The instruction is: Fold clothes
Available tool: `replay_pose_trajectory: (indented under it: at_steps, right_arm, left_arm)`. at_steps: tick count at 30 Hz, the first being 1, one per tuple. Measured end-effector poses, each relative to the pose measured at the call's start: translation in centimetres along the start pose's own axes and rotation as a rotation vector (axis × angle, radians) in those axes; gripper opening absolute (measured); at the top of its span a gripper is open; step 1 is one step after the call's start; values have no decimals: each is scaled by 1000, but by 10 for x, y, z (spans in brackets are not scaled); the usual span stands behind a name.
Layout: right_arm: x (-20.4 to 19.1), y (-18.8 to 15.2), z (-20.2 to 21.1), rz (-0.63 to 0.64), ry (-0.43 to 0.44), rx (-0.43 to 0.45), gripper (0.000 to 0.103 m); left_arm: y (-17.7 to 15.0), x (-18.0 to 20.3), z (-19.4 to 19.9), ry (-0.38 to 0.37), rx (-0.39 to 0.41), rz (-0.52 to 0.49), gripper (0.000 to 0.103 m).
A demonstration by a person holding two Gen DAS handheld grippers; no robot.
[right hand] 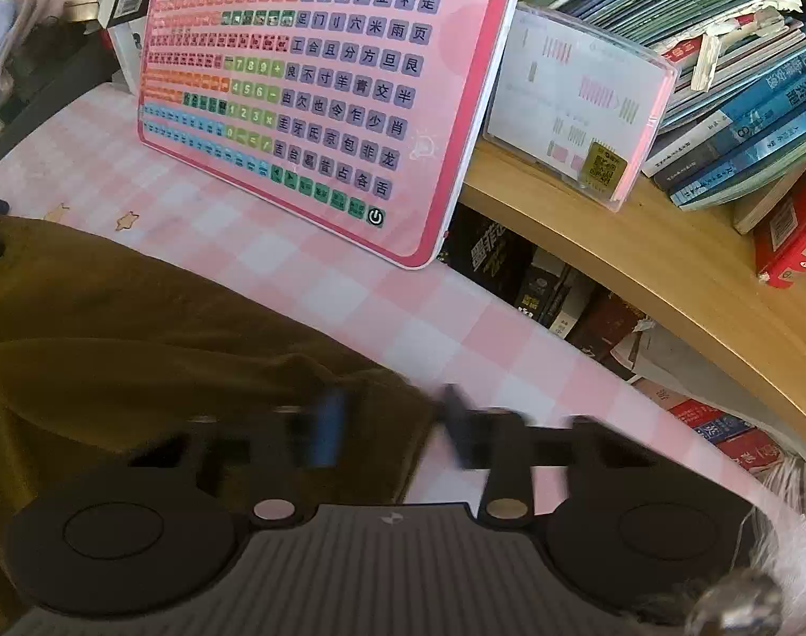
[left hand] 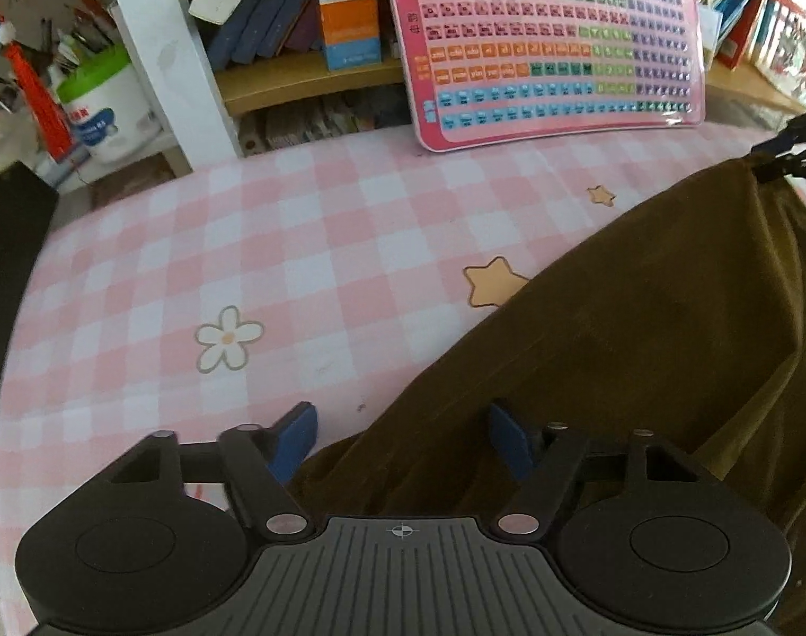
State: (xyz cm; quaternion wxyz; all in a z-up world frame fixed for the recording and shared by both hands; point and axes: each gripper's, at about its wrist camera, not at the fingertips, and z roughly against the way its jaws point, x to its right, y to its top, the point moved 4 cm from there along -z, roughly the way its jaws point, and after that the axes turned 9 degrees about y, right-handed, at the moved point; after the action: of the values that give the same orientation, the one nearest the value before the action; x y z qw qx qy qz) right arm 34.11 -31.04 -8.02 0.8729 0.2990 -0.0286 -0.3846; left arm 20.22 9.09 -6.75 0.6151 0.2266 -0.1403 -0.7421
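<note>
Left gripper [left hand: 403, 437]: low over the near edge of the table [left hand: 275, 244], pointing far. Fingers spread wide; left blue pad [left hand: 295, 437] over bare checked cloth, right one over the brown garment [left hand: 641, 350]. The near corner of the garment lies between the open jaws, not pinched.

Brown garment: on the table's right half in the left wrist view, its edge running diagonally from the near centre to the far right. It covers part of a star print [left hand: 490, 281].

Right gripper [right hand: 389, 426]: seen in the left wrist view only as a dark tip at the far right edge, touching the garment's far corner; grip unclear there. In its own view it is low over the table, fingers apart, strongly motion-blurred. Left pad [right hand: 326, 426] over the garment, right pad at the fabric's edge over checked cloth. Cannot tell if cloth is caught.

Right wrist view alone shows: legible characters on the pink keyboard chart [right hand: 318, 85], a clear plastic case [right hand: 577, 106] on the wooden shelf [right hand: 667, 265], stacked books [right hand: 731, 69].

Left wrist view alone shows: a white tub [left hand: 106, 106] with a green lid, far left.

Garment's right side is cut off in the left wrist view.
</note>
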Motion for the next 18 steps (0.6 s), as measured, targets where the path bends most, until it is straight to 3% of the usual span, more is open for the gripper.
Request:
replay_pose_trajectory:
  at_steps: [1,3,5,7,10,12,18]
  right_arm:
    - [-1,-1,2,-5,7,-7,16]
    - [-4,-2,4,-3,0,-13,13]
    - [-6,-3,11,-21,-26,10,10]
    - [-12,-2,27,-30,-65,64,10]
    - [-26,2,59,-34,-134,169,9]
    - [-38,0,84,-28,-184,229,9]
    - [-88,-34,160,-57,-308,389,9]
  left_arm:
    - [0,2,1,-17,-1,-6,49]
    - [1,8,4,-50,-2,-36,26]
    - [2,12,7,-56,-5,-82,10]
    - [4,13,13,-46,13,-108,8]
    - [12,6,33,-13,103,-84,6]
    - [15,5,53,-29,166,-60,6]
    - [4,20,120,-35,330,-165,6]
